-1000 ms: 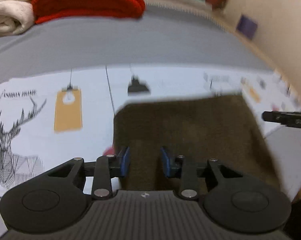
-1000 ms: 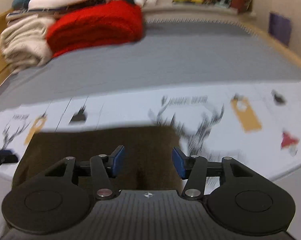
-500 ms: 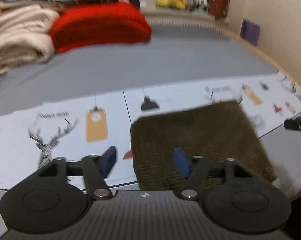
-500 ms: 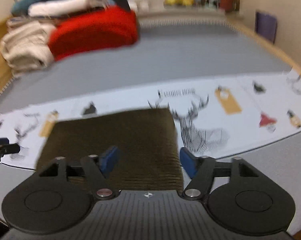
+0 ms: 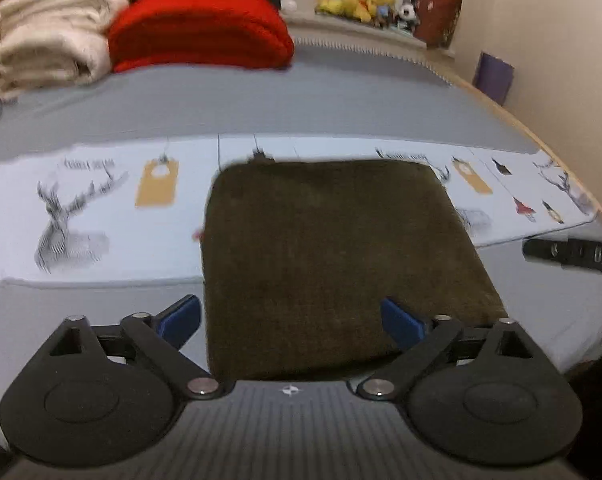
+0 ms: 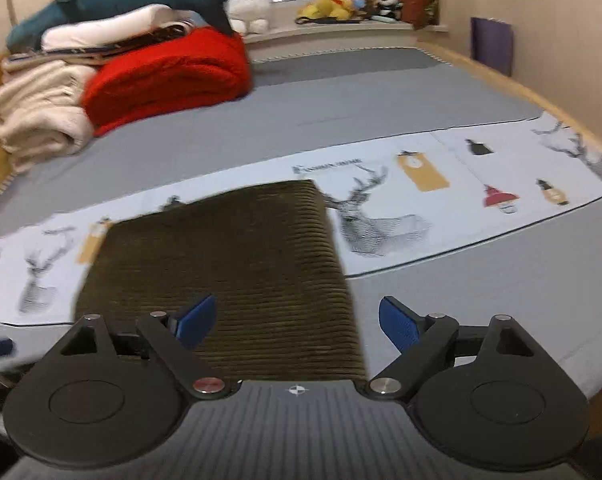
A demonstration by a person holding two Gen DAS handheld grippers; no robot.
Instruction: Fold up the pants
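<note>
My left gripper [image 5: 291, 318] and right gripper [image 6: 297, 320] are both wide apart, holding nothing, near the folded brown corduroy pants [image 5: 333, 256] on the bed [image 6: 361, 92].

red blanket [image 6: 169, 76], deer-print sheet [image 6: 381, 216] (partly blurred)

- On the printed white cloth [image 6: 453, 200], above the deer drawing [image 6: 371, 216], there is one line of black capital letters; it looks like "FASHION HOME", but blur makes the reading not sure
- On the black bar [image 5: 573, 254] at the right edge of the left wrist view, white letters "DAS" can be read; the rest is cut off by the frame
- Other prints on the cloth are only pictures; no numbers can be read
</note>
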